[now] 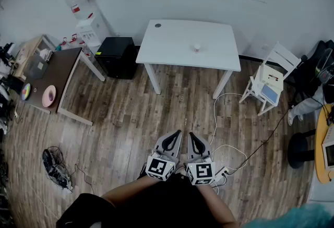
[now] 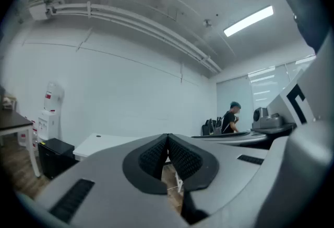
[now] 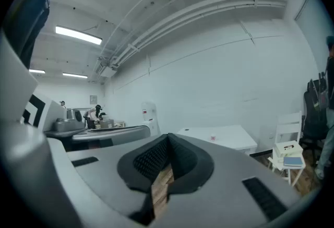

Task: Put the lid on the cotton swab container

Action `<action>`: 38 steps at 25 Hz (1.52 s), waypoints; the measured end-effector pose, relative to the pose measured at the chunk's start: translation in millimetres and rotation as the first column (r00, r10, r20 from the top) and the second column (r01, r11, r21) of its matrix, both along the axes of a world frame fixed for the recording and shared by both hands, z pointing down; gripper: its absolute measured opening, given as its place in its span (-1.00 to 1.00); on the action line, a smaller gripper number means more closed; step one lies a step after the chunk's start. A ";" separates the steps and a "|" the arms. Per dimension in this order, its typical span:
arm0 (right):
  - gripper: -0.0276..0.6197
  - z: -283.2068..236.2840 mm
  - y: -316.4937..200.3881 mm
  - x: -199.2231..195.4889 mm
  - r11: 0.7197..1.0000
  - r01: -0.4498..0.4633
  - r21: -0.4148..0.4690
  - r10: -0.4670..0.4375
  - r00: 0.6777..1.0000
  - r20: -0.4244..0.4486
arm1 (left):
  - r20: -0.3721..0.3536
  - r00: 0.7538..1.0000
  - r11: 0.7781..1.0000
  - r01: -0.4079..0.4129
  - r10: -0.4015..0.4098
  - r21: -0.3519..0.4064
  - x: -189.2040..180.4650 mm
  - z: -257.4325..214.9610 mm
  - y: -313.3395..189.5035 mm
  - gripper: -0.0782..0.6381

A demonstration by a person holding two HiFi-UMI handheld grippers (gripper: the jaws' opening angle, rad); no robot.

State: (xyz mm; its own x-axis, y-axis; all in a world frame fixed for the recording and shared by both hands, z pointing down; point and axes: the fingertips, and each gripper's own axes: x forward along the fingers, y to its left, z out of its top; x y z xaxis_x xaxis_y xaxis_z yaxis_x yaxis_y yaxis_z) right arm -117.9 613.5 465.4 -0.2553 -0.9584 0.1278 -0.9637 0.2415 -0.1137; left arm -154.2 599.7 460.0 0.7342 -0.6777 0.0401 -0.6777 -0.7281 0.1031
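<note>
A small cotton swab container (image 1: 197, 47) stands on the white table (image 1: 177, 47) far ahead, and a small dark round lid (image 1: 157, 25) lies near the table's back left corner. In the right gripper view the container (image 3: 213, 138) is a tiny speck on the table (image 3: 229, 138). In the left gripper view the lid (image 2: 97, 136) is a dot on the tabletop. My left gripper (image 1: 178, 132) and right gripper (image 1: 190, 134) are held side by side close to the body, above the wooden floor. Both are shut with nothing between them (image 2: 167, 136) (image 3: 168, 137).
A water dispenser (image 1: 88, 23) and a black cabinet (image 1: 119, 56) stand left of the table. A brown desk (image 1: 55, 75) is farther left, a small white chair (image 1: 271, 81) to the right. Cables (image 1: 227, 156) trail over the floor. A person (image 2: 229, 117) stands at a far counter.
</note>
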 end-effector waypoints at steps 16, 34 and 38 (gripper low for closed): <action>-0.82 39.9 -83.3 43.9 0.997 -0.056 -0.051 0.062 0.992 0.112 | -0.023 0.996 0.993 -0.083 0.082 -0.084 21.1 47.2 -103.8 -0.75; -0.82 28.2 -354.1 73.8 0.990 -0.111 -0.082 0.110 0.994 -0.016 | -0.060 0.979 0.972 -0.202 0.196 -0.123 66.5 55.1 -354.7 -0.75; -0.82 34.1 -377.3 81.8 0.983 -0.148 -0.109 0.147 0.989 -0.025 | -0.070 0.976 0.966 -0.216 0.208 -0.141 63.6 65.9 -387.9 -0.75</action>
